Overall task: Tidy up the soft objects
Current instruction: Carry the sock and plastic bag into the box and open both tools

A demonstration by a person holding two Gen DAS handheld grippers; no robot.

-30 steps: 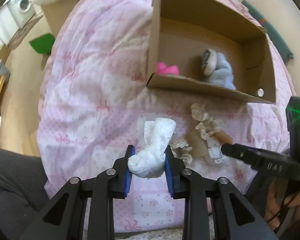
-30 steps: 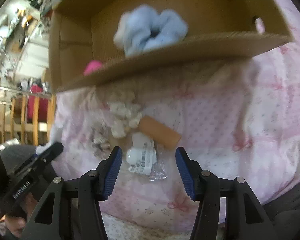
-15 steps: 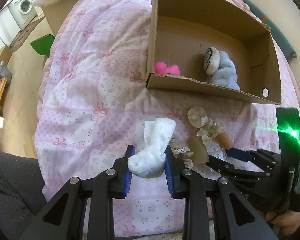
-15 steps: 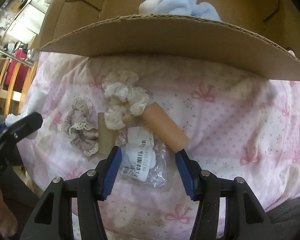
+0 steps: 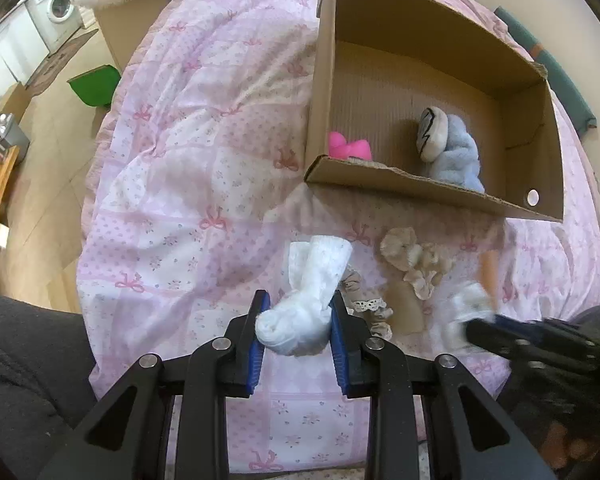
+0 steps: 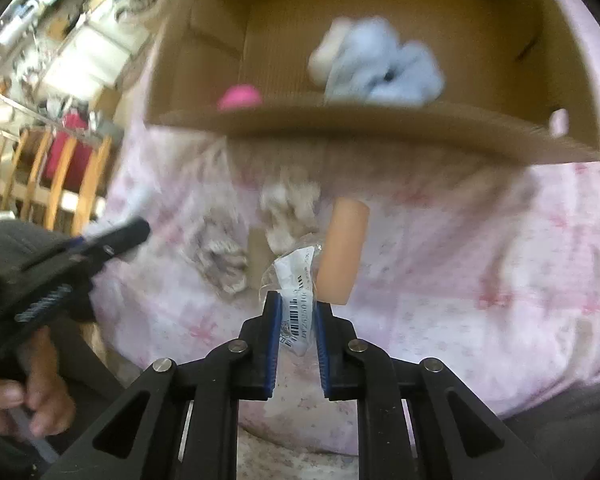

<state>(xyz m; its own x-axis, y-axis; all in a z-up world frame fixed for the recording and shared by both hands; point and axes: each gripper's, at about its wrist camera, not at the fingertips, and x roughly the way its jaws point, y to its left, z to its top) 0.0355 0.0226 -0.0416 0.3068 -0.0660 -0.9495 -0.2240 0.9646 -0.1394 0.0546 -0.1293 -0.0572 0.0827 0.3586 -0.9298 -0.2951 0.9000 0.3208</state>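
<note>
My left gripper [image 5: 298, 316] is shut on a white sock [image 5: 308, 300] and holds it above the pink quilt. My right gripper [image 6: 297, 312] is shut on a clear plastic packet with a barcode label [image 6: 296, 304]; a peach-coloured roll [image 6: 343, 256] hangs at its upper end, lifted off the quilt. The right gripper also shows blurred in the left wrist view [image 5: 500, 330]. A cardboard box [image 5: 400, 182] lies open ahead with a blue fluffy item [image 5: 456, 156] and a pink item [image 5: 348, 148] inside. A beige scrunchie [image 5: 414, 258] and a lace-trimmed scrunchie [image 5: 366, 304] lie on the quilt.
The pink patterned quilt [image 5: 180, 184] covers the bed. To the left are the floor, a green bin [image 5: 94, 86] and a washing machine [image 5: 58, 4]. Wooden chair rails [image 6: 60, 176] stand at the left in the right wrist view.
My right gripper has closed on the plastic packet and lifted it with the peach roll. My left gripper still holds the white sock, barely moved.
</note>
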